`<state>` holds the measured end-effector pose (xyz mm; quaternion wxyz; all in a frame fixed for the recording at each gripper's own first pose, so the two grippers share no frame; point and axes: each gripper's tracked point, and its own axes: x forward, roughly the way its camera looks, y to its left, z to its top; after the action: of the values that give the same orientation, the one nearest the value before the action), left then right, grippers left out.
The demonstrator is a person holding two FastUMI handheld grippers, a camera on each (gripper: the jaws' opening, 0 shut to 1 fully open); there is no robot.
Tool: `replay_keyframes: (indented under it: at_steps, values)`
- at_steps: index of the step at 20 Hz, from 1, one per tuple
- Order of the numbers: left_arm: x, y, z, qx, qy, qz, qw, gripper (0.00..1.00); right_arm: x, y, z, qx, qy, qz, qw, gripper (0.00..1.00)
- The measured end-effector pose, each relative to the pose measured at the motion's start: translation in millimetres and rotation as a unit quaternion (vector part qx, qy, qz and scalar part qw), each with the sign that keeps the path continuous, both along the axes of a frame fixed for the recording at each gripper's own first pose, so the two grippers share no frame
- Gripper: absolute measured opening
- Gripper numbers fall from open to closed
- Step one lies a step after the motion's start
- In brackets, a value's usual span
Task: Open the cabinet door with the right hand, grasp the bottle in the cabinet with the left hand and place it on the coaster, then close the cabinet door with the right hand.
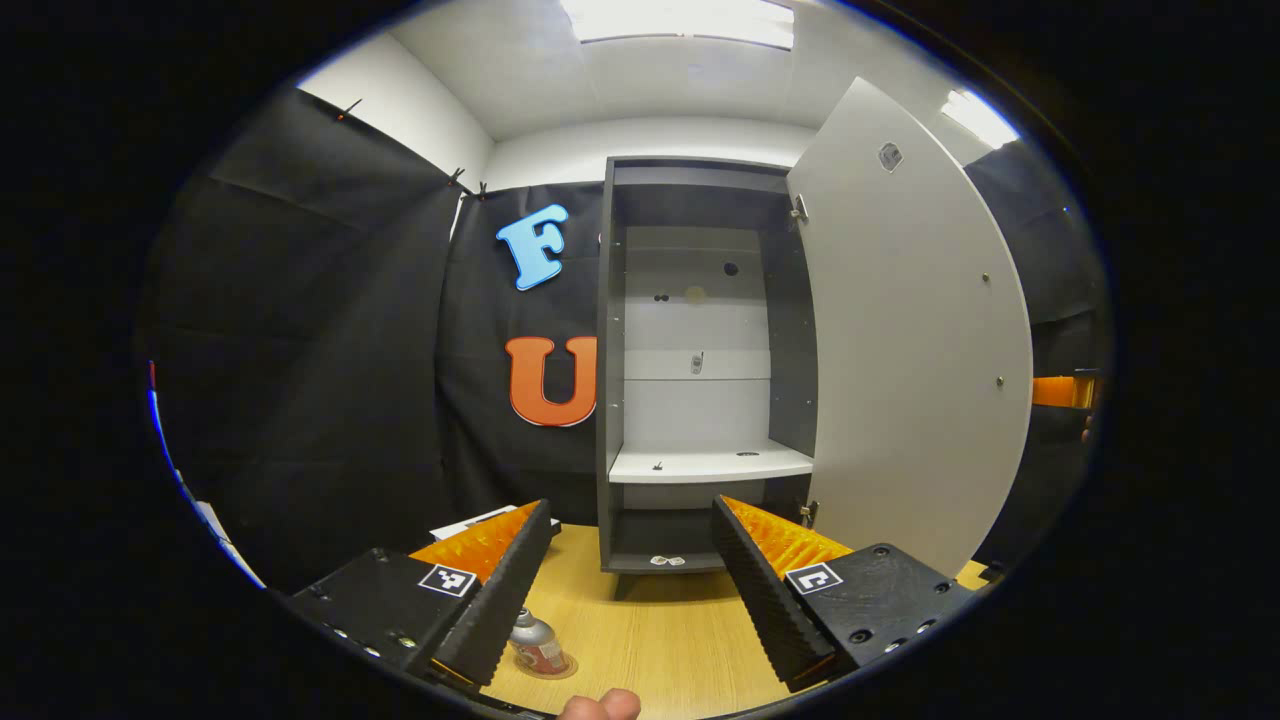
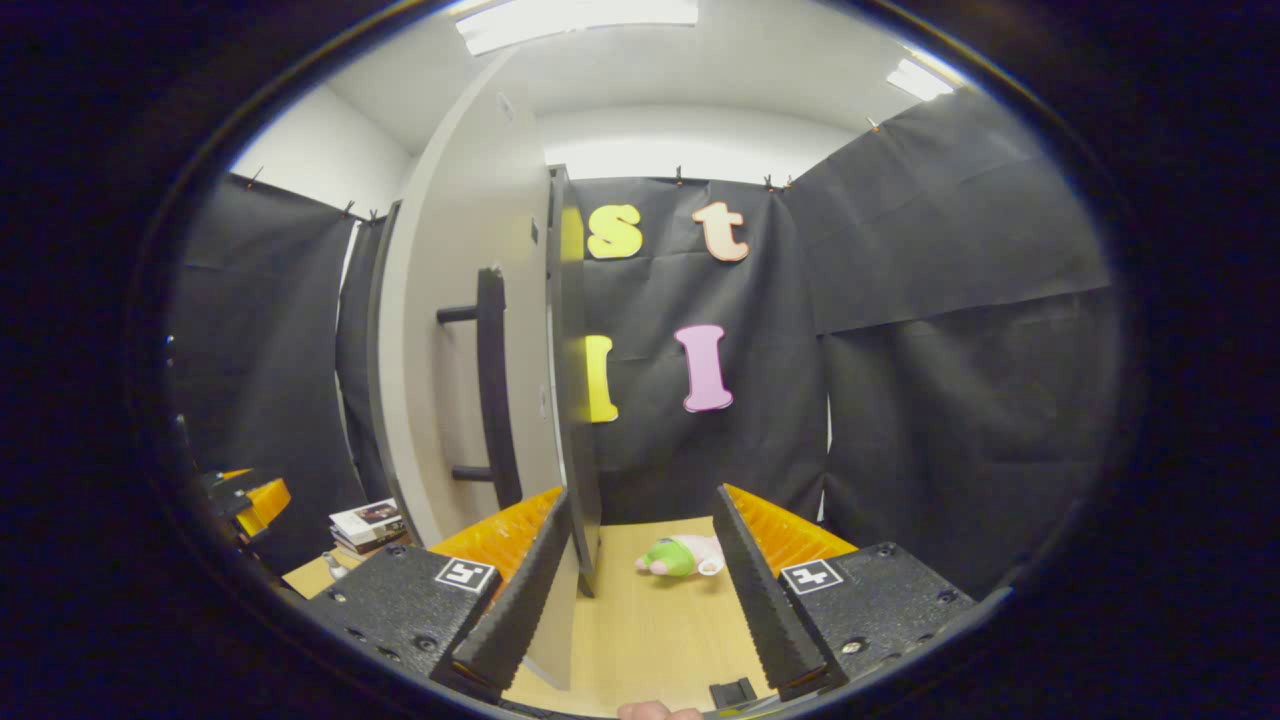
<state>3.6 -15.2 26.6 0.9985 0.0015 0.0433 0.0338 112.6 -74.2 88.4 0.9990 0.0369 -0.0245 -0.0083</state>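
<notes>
The tall grey cabinet [image 1: 700, 350] stands open, and its white shelf [image 1: 710, 463] carries no bottle. Its door [image 1: 910, 330] is swung out to the right. A small silver bottle with a red label [image 1: 538, 643] stands upright on a round coaster [image 1: 560, 668] on the wooden table, just beside my left gripper's left finger. My left gripper [image 1: 630, 600] is open with nothing between its fingers. In the right gripper view the door's outer face [image 2: 450, 350] with its black bar handle [image 2: 490, 390] rises ahead to the left. My right gripper [image 2: 640, 600] is open, its left finger near the door's lower edge.
A stack of books [image 2: 365, 523] lies on the table left of the door. A green and pink plush toy [image 2: 680, 555] lies on the tabletop [image 2: 650, 640] ahead of the right gripper. The other gripper [image 2: 245, 500] shows at the far left. Black cloth walls close the booth.
</notes>
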Motion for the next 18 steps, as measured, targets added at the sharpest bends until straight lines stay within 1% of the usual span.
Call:
replay_keyframes:
  at_steps: [1,3,5,10,14,18]
  values:
    - [-0.7,-2.0,-1.5,-0.001,0.003,-0.003,1.0,0.96,6.5,-1.7,5.7,0.012,-0.01,-0.002,1.0,0.87]
    - [-2.7,-2.7,-0.9,0.003,0.003,-0.004,1.0,0.96,19.4,-2.0,13.8,0.031,-0.023,-0.001,0.999,0.87]
    - [-3.2,-5.1,0.4,0.008,-0.001,-0.005,1.0,0.96,30.2,3.3,23.0,0.039,-0.034,0.007,0.999,0.87]
    - [-6.7,-7.1,-3.2,0.016,-0.001,-0.008,1.0,0.96,37.0,20.4,33.5,0.022,-0.039,0.025,0.999,0.87]
    - [-8.3,-6.3,-6.9,0.021,0.001,-0.013,1.0,0.96,36.6,30.4,35.4,0.016,-0.043,0.026,0.999,0.85]
    - [-5.8,-7.1,-8.9,0.03,0.001,-0.019,0.999,0.96,35.3,52.3,34.6,0.016,-0.04,0.048,0.998,0.85]
